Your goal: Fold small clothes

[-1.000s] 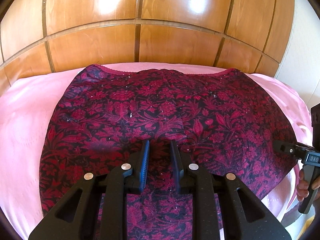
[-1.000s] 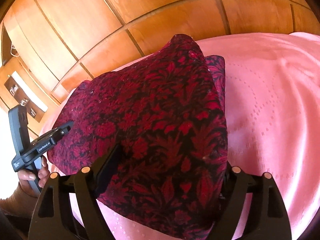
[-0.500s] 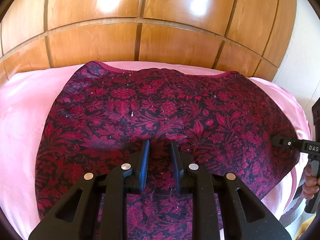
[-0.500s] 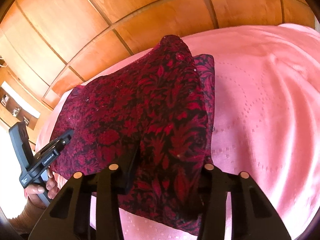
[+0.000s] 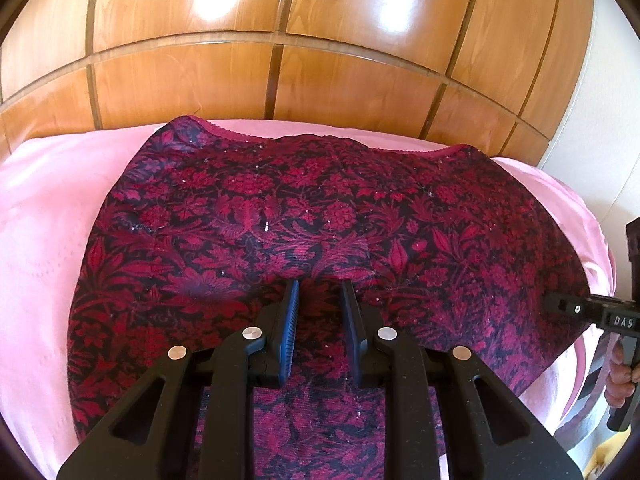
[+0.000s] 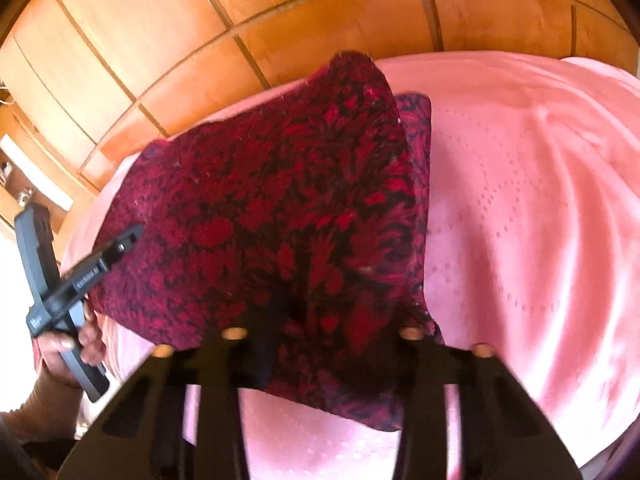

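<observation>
We pinch the near hem of the red floral garment (image 5: 320, 216) in our left gripper (image 5: 318, 292). Our right gripper (image 6: 320, 320) is closing on its right edge, over pink bedding (image 6: 520, 200).

The right gripper (image 6: 320, 320) is closing on the red floral garment (image 6: 280, 208); the pink bedspread (image 6: 520, 200) lies beneath.
</observation>
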A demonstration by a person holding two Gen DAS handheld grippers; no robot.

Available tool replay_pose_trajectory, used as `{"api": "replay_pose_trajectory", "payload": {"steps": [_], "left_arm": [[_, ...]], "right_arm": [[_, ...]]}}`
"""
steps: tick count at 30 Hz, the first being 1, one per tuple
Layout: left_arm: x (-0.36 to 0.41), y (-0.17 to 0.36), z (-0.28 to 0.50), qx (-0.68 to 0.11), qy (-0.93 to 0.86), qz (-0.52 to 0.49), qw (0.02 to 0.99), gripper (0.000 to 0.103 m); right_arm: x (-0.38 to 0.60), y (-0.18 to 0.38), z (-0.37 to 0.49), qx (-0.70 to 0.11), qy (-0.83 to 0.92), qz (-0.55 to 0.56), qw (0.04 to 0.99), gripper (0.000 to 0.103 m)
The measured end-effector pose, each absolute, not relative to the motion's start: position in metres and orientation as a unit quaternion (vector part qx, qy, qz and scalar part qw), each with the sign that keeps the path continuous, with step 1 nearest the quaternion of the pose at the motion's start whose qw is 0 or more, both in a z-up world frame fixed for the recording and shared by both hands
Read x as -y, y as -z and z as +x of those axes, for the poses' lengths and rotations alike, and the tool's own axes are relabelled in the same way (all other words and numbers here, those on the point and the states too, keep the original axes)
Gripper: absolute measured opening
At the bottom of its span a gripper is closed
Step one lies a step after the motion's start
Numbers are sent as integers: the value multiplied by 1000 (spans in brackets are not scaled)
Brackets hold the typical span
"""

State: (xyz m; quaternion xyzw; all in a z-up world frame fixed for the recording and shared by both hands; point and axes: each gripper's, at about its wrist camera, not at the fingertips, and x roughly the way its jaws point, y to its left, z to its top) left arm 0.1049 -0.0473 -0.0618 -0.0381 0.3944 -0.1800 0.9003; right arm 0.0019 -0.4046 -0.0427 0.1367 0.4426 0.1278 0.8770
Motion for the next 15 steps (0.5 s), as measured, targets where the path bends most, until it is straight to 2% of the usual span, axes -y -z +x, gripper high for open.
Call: {"api": "replay_pose_trajectory", "payload": {"steps": [3,6,8,10,13,15], "left_arm": [[44,64,106,-397,184,-46,898,20],[44,64,106,-398,186,-44,897,20],[43,64,106,-398,188,-42,897,20],[43,64,107,-399,188,-39,897,20],[44,64,108,-401,187,-28,896,20],[46,64,108,-401,188,-26,896,20]], "right_arm": [[394,41,2,-439,-152,125,877,16],[412,55,8,-448,-154,182,862,18],[415,53,5,-436,-154,188,867,26],[422,51,1,-422,-139,195,875,56],[438,47,-1,-402,-121,211,883,65],[446,52,4,-410,-118,224,876,66]]}}
